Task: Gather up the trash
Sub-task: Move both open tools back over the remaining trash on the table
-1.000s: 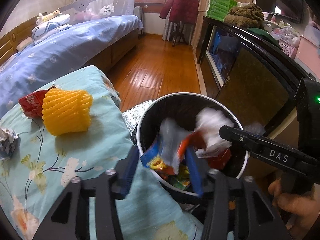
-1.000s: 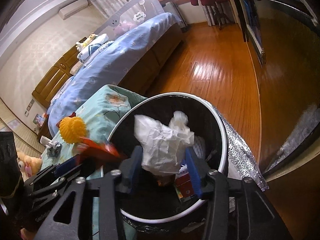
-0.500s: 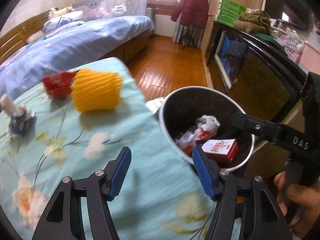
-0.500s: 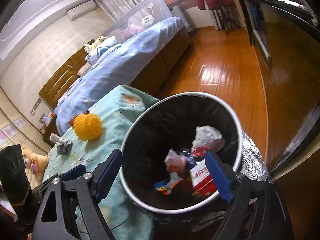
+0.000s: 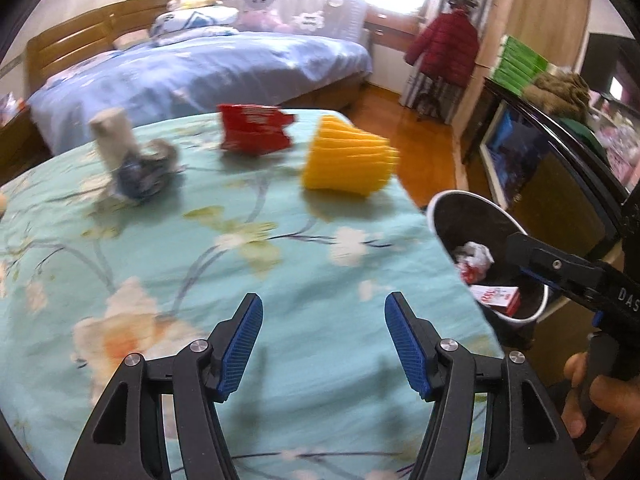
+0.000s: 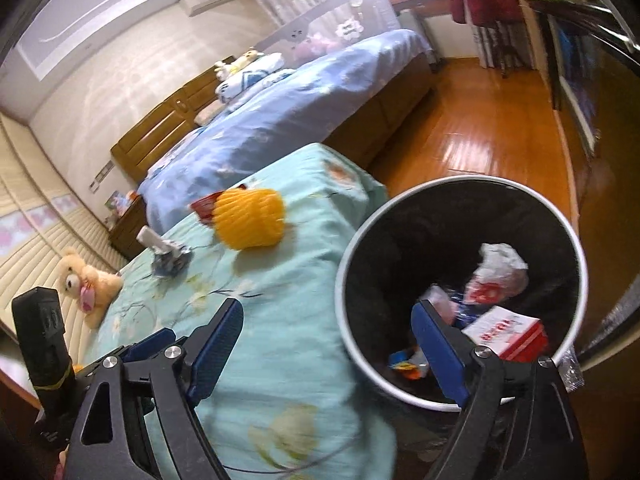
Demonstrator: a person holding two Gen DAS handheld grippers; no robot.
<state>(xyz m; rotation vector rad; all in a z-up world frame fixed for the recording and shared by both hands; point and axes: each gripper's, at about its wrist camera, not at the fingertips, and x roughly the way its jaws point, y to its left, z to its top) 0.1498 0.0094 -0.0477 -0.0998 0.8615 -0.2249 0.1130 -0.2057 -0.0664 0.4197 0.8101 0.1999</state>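
Observation:
On the teal flowered cloth (image 5: 248, 264) lie a yellow foam net (image 5: 348, 158), a red wrapper (image 5: 254, 130) and a crumpled grey-white scrap (image 5: 132, 164). My left gripper (image 5: 323, 344) is open and empty above the cloth, well short of them. The round trash bin (image 6: 352, 248) stands at the cloth's right edge with white paper, a red-white box (image 6: 508, 334) and wrappers inside. My right gripper (image 6: 326, 354) is open and empty over the bin's near rim. The net (image 6: 250, 218), wrapper (image 6: 204, 206) and scrap (image 6: 166, 258) also show in the right wrist view.
A bed with a blue cover (image 5: 192, 68) lies behind the cloth. A dark glass cabinet (image 5: 560, 184) runs along the right. Wooden floor (image 6: 480, 128) lies beyond the bin. A teddy bear (image 6: 86, 284) sits at the cloth's far left.
Both grippers opened and dropped their trash into the bin. The left gripper then swung left over the cloth toward the remaining items; the right gripper drew back and left.

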